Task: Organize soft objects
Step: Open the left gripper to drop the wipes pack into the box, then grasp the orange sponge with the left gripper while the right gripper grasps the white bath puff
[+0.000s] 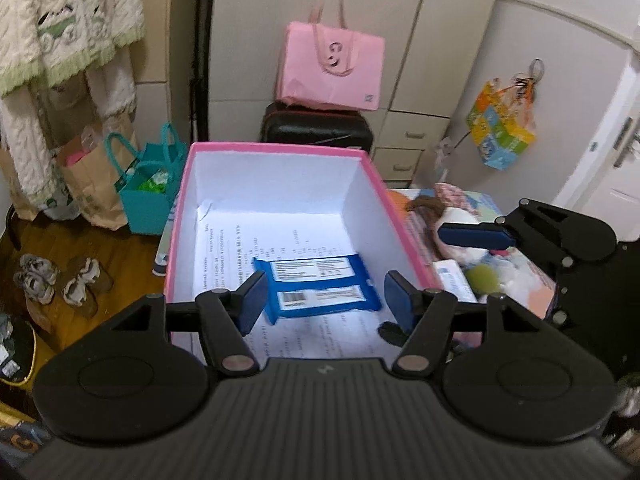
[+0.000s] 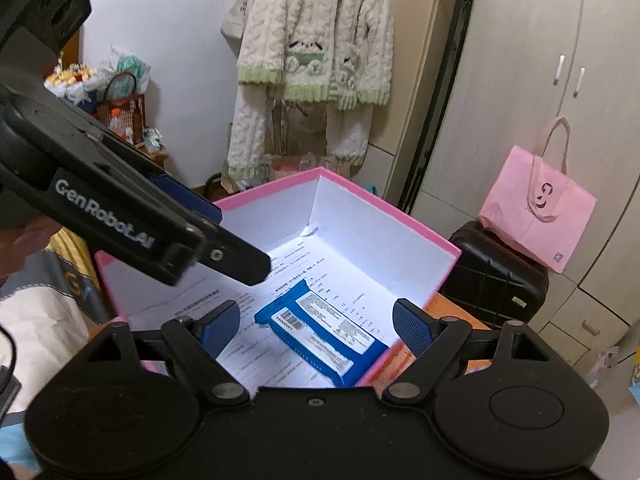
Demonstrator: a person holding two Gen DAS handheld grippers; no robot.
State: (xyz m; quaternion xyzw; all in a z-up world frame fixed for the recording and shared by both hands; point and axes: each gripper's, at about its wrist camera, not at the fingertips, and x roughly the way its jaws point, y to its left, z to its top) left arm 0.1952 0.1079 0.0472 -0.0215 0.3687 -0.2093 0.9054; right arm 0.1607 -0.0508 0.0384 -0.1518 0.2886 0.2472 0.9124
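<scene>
Figure: I hold my left gripper (image 1: pixel 324 300) spread wide and empty over the pink box (image 1: pixel 276 148), above the blue wipes pack (image 1: pixel 320 288), which lies flat on the paper lining near the near-right wall. My right gripper (image 2: pixel 316 320) is likewise wide open, holding nothing. The far half of the box floor offers room; remaining soft items (image 1: pixel 480 276) sit just outside the right rim.

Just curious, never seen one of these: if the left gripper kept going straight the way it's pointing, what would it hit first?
Probably the blue packet. The left gripper is open, pointing down into the pink box, and the packet lies between its fingers. Depth is hard to judge.
</scene>
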